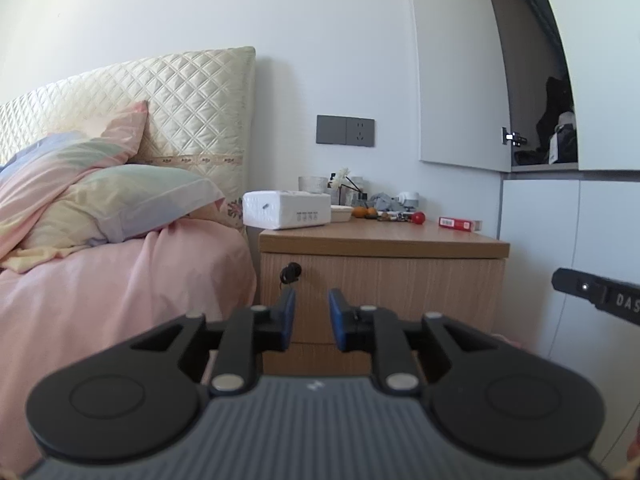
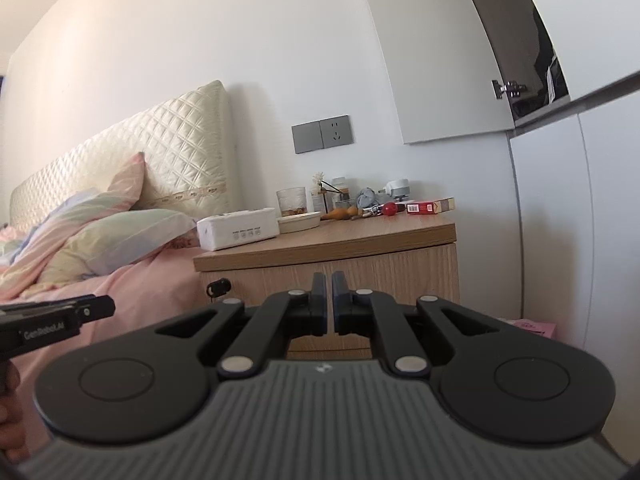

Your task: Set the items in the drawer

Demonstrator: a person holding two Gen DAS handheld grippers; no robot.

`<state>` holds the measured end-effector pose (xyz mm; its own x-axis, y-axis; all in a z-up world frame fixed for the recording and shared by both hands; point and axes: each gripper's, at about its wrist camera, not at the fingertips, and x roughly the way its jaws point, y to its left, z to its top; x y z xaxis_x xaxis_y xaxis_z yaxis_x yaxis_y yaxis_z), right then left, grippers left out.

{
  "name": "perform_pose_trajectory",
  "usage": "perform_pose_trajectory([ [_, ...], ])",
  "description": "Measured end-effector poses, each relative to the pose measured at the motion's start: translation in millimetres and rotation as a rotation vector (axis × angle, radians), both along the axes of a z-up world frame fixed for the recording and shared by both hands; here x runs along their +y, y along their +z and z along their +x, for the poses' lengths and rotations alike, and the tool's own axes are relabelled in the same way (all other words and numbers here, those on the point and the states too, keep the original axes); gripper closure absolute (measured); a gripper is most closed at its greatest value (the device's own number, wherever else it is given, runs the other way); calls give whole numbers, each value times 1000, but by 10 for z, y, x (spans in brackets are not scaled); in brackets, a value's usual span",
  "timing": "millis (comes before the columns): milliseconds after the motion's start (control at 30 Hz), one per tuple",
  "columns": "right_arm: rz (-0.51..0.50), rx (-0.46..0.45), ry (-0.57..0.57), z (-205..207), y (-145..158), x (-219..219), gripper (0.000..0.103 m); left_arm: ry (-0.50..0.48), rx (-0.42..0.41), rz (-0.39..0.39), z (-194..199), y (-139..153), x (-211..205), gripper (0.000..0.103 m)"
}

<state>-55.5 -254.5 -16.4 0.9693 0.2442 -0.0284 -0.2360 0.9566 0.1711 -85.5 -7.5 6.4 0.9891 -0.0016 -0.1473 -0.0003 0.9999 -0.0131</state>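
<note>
A wooden nightstand [image 1: 380,240] stands beside the bed, with its closed top drawer [image 1: 400,280] and a black key in the lock [image 1: 290,272]. On top lie a white tissue box [image 1: 286,210], a red box [image 1: 460,223], a red ball [image 1: 418,217] and small clutter. My left gripper [image 1: 312,320] is a little open and empty, in front of the drawer and apart from it. My right gripper [image 2: 329,300] is nearly shut and empty, also short of the drawer [image 2: 360,272]. The red box [image 2: 430,207] and tissue box [image 2: 238,233] show in the right wrist view.
A bed with pink sheets [image 1: 120,300] and pillows [image 1: 120,200] lies left of the nightstand. A white wardrobe [image 1: 560,260] stands to its right, with one upper door open. A grey wall socket [image 1: 346,131] is above the nightstand.
</note>
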Motion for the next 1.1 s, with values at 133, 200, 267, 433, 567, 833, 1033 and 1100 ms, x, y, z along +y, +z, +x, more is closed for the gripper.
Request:
perform_pose_trajectory([
  [133,-1,-3,-7,-143,-19,15,97,-4,-9,19,-81,38,-13,58],
  [200,-1,-4,-7,-194,-12,10,97,0,-20,25,-108,64,-25,55],
  [267,-3,-4,-6,-217,6,-9,97,2,-23,22,-126,76,-34,48],
  [433,10,17,-9,-232,26,-40,97,4,-19,26,-156,49,-73,32],
  [567,23,40,-22,-237,8,-50,95,4,-18,20,-173,28,-82,19],
  [833,9,48,-73,-217,-37,-132,66,25,-29,19,-164,-1,-95,5],
  [1033,-4,23,-50,-207,-62,-152,11,46,-27,42,-136,-55,-119,1],
  [1100,-8,27,-43,-195,-68,-143,11,58,-26,42,-133,-66,-117,1],
])
